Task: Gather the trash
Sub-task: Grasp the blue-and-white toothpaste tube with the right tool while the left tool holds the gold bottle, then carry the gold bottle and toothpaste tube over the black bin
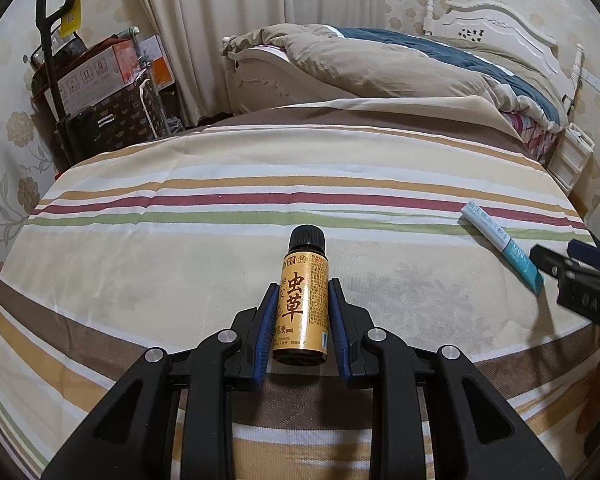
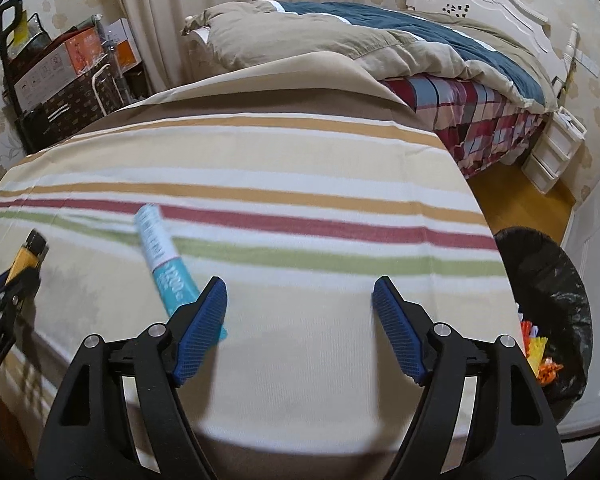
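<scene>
Blue-padded left gripper point(image 1: 302, 296) clamps a small gold-labelled bottle point(image 1: 304, 300) above the striped bedspread point(image 1: 220, 184). Right gripper point(image 2: 300, 294) hangs spread wide and empty, a white-and-teal tube point(image 2: 162, 252) lying on the cloth beside its left finger; a black-lined trash bin point(image 2: 548, 280) stands right.

Teal-and-white tube point(image 2: 168, 268) motion-blurred, print unreadable; near end hidden behind right gripper's point(image 2: 300, 300) left pad. Bin point(image 2: 556, 280) contents partly seen, unidentifiable. Bottle point(image 2: 27, 255) cut by frame edge
</scene>
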